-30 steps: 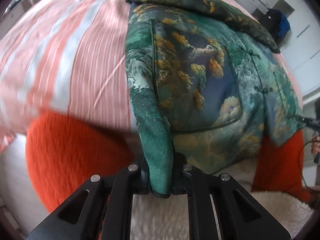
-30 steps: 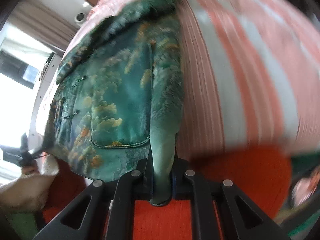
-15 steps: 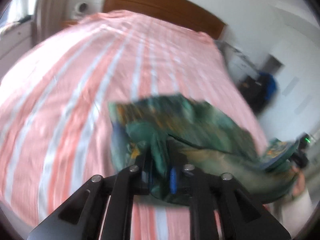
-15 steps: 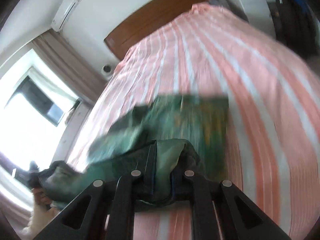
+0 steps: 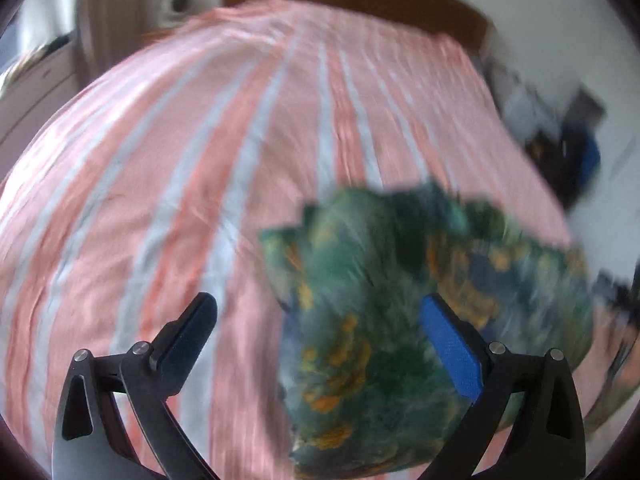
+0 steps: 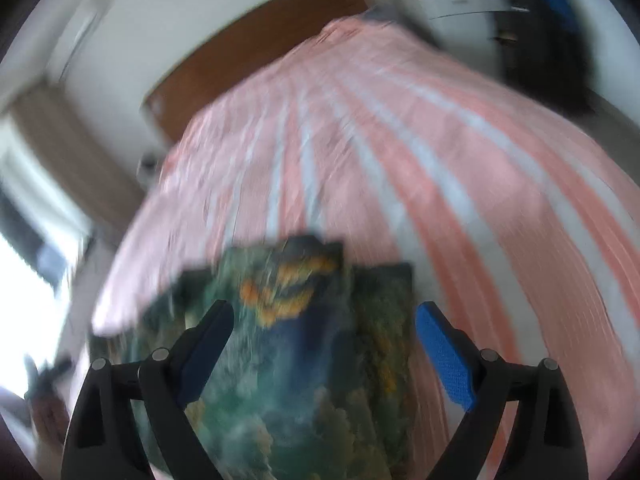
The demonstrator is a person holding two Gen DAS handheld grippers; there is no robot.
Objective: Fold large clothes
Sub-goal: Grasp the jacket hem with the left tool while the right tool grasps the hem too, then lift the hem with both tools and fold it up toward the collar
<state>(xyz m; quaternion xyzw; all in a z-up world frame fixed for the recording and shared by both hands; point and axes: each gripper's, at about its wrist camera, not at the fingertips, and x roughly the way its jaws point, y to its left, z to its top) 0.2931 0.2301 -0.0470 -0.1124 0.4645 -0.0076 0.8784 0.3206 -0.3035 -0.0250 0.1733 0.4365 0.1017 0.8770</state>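
**Both grippers spread, jacket loose on the bed**

My left gripper (image 5: 318, 316) stood with its jaws wide apart and nothing between the pads. The jacket (image 5: 384, 332), green with orange and blue print, lay bunched on the striped bedspread (image 5: 192, 160), toward the right of that view. Its cloth passed in front of my right-hand finger (image 5: 450, 350), but the left finger was well clear of it, over bare stripes.

My right gripper (image 6: 324, 318) was likewise spread, gripping nothing. Seen from that wrist, the jacket (image 6: 296, 380) filled the space below and between the fingers, with a squared edge farther up the bed. Both views were smeared by motion, so I could not say for certain whether the cloth touched either pad or merely lay beneath.

The bedspread ran away to a brown headboard (image 6: 256, 36) against a white wall. A dark and blue bundle (image 5: 580, 160) sat off the bed's right side, too blurred to identify.
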